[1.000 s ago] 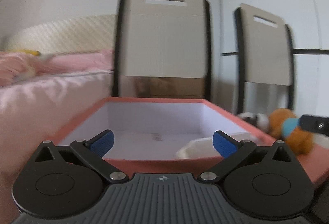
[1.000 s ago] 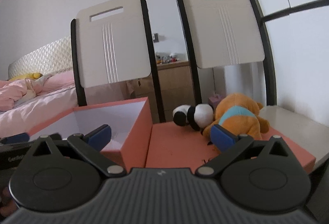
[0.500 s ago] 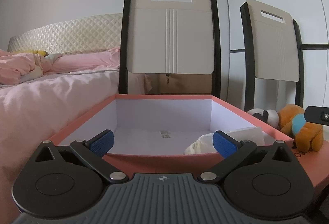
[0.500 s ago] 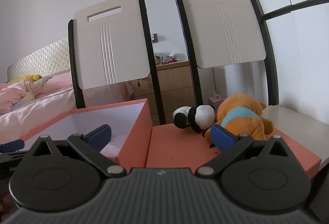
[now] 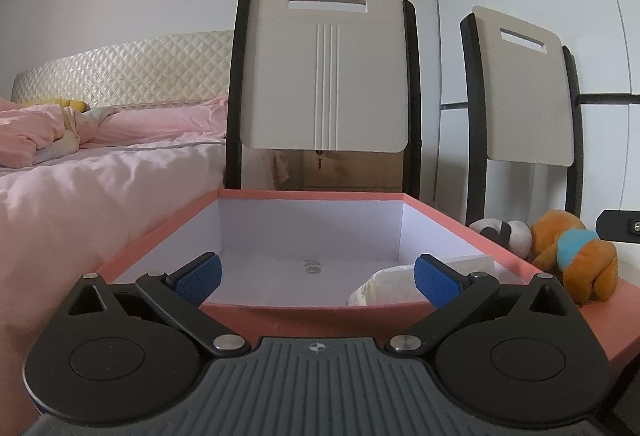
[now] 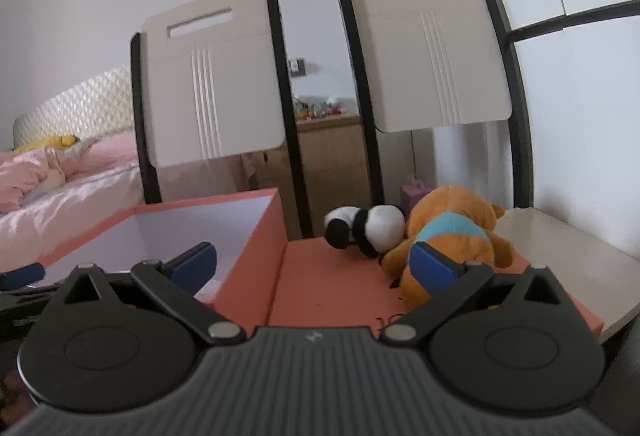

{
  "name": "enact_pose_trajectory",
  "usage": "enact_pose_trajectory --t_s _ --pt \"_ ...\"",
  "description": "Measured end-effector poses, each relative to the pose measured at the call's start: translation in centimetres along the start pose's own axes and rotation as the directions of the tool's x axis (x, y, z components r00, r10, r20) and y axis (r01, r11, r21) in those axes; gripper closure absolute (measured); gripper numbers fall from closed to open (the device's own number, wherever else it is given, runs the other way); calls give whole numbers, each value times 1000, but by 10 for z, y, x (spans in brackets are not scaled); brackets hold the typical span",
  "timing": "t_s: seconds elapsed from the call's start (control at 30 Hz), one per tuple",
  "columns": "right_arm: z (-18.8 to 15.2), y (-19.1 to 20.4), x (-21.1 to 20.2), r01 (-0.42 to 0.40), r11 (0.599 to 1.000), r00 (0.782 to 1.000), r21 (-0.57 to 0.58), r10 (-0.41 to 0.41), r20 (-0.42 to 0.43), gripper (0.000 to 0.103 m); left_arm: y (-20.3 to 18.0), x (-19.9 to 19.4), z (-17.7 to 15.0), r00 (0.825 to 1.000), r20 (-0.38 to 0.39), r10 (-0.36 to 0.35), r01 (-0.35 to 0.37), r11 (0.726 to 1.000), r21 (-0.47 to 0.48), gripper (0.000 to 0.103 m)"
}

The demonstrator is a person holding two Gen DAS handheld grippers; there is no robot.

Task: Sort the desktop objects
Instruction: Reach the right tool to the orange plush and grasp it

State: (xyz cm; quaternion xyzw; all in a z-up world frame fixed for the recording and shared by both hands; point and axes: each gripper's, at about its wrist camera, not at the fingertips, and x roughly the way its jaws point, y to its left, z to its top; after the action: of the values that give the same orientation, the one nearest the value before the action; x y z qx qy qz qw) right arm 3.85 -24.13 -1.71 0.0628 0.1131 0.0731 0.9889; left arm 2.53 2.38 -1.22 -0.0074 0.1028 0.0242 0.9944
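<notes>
Now both the left gripper (image 5: 318, 272) and the right gripper (image 6: 312, 262) have their jaws wide apart and hold nothing, while the orange plush toy (image 6: 452, 232) and the panda plush (image 6: 366, 228) lie touching beside the open box (image 5: 312, 195), which contains a white packet (image 5: 384, 286).

We see soft, even daylight in both views, bright on the white walls, with faint shadows; fisheye bending curves the chair backs (image 5: 326, 67), and both pictures stay sharp.
</notes>
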Motion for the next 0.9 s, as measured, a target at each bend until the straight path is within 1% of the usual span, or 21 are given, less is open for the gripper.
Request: enact_pose_trajectory --t_s 0.17,0.3,0.43,0.57,0.63,0.77,0.9 --pt "23 -13 13 22 998 1000 -63 -22 7 0 -2 -1 0 1000 7 -1 1 1000 0 0" --pt "45 -27 33 26 997 1000 -70 -26 8 0 -4 -2 0 1000 9 1 -1 1000 -2 0" --pt "59 -45 57 49 996 999 -77 -50 -15 0 -6 -2 0 1000 10 8 -8 1000 6 0" --pt "63 -62 85 69 990 996 -122 -76 -51 0 -5 -1 -1 1000 9 10 -10 1000 11 0" --pt "59 -71 101 96 984 992 -148 -107 -71 0 -5 -1 -1 1000 7 12 -12 1000 12 0" --pt "45 -92 120 141 982 984 -127 -154 -92 0 -2 -5 2 1000 20 5 -5 1000 0 0" --pt "38 -96 126 135 981 982 -140 -151 -111 0 -2 -3 0 1000 17 8 -8 1000 6 0"
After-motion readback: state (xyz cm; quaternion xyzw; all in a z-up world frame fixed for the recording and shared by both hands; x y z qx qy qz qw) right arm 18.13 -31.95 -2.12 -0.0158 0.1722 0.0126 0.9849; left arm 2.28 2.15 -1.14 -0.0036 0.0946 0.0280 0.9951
